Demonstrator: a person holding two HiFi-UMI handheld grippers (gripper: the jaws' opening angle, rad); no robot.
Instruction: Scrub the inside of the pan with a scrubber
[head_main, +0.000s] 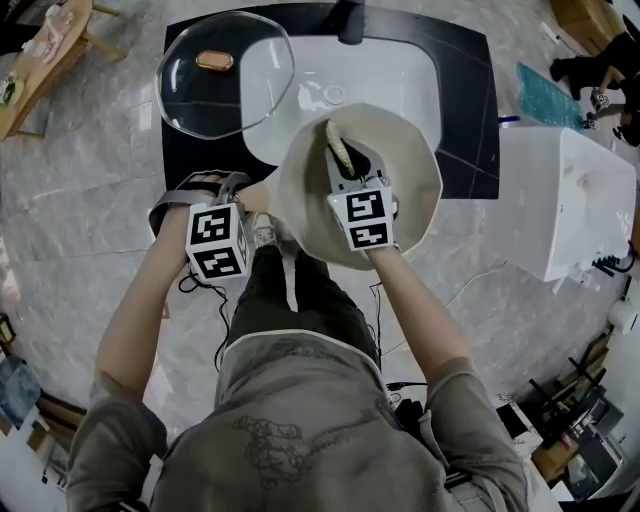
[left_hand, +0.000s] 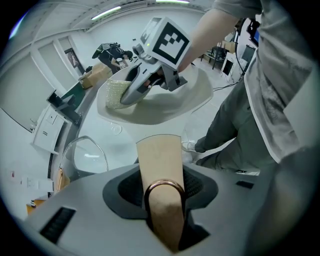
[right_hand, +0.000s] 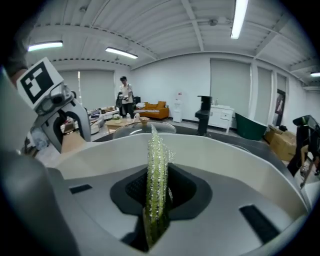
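A cream pan (head_main: 412, 150) is held tilted above the sink. Its tan handle (left_hand: 159, 165), which carries a copper ring (left_hand: 164, 187), runs between the jaws of my left gripper (head_main: 225, 188), and the jaws are shut on it. In the left gripper view the pan's bowl (left_hand: 170, 107) lies beyond the handle. My right gripper (head_main: 345, 168) reaches into the bowl, shut on a yellow-green scrubber (head_main: 339, 146). Seen edge-on in the right gripper view, the scrubber (right_hand: 157, 175) stands between the jaws against the pan's inner wall (right_hand: 225, 150). The left gripper (right_hand: 56, 117) shows at that view's left.
A glass lid (head_main: 225, 75) with a tan knob lies on the black counter (head_main: 465, 120) left of the white sink (head_main: 390, 75). A dark faucet (head_main: 350, 20) stands behind the sink. A white box (head_main: 570, 200) sits to the right. The person's legs are below the pan.
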